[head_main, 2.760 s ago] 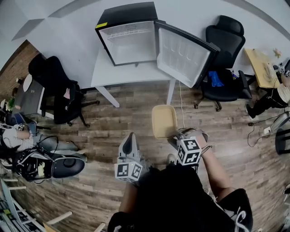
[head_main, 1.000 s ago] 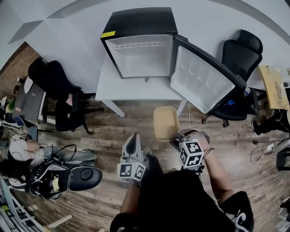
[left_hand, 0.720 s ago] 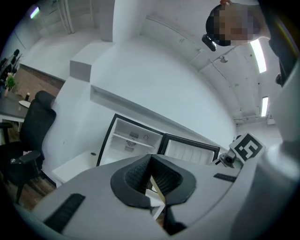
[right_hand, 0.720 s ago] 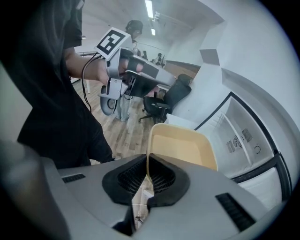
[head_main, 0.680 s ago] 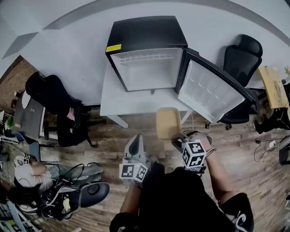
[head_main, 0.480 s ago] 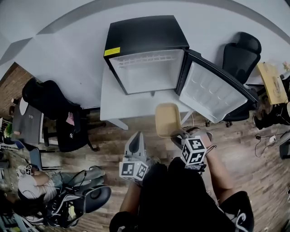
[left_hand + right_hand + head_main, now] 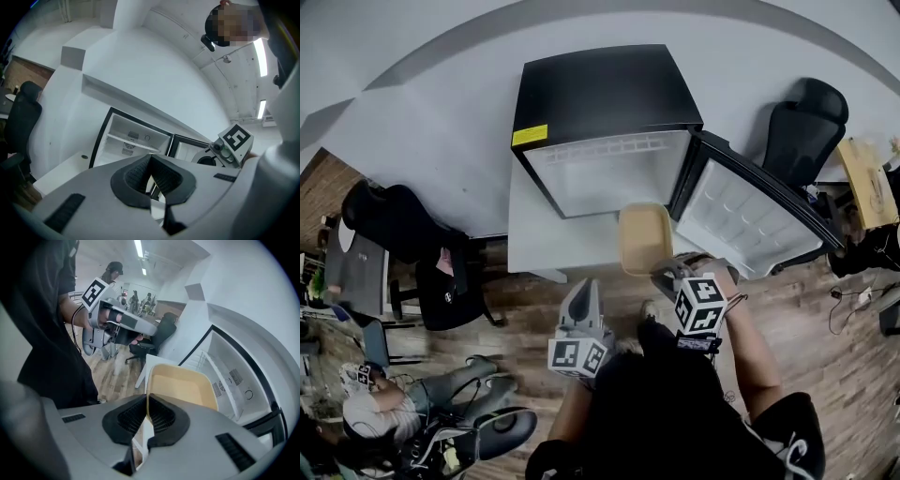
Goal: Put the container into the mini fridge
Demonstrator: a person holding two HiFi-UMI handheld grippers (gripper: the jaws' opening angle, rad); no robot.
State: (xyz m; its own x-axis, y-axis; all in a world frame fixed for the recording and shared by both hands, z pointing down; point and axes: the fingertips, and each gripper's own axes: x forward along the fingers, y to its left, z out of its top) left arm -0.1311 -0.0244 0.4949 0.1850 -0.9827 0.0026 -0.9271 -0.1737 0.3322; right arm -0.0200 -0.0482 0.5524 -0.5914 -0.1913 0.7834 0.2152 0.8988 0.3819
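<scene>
A shallow tan container (image 7: 644, 238) (image 7: 183, 386) hangs in the air in front of the open black mini fridge (image 7: 607, 131) (image 7: 229, 366) (image 7: 133, 139), over the white table's front edge. My right gripper (image 7: 666, 278) (image 7: 148, 418) is shut on the container's near rim. The fridge stands on the white table (image 7: 546, 246), its inside white and bare, its door (image 7: 748, 214) swung out to the right. My left gripper (image 7: 579, 302) (image 7: 151, 180) is shut with nothing in it, held lower left of the container and pointing toward the fridge.
Black office chairs stand left (image 7: 403, 239) and right (image 7: 802, 131) of the table. A seated person (image 7: 384, 412) is at lower left on the wood floor. A wooden desk (image 7: 870, 178) sits at far right. A white wall runs behind the fridge.
The fridge and table have come closer in the head view. The container has moved from over the floor to over the table's front edge, still in my right gripper.
</scene>
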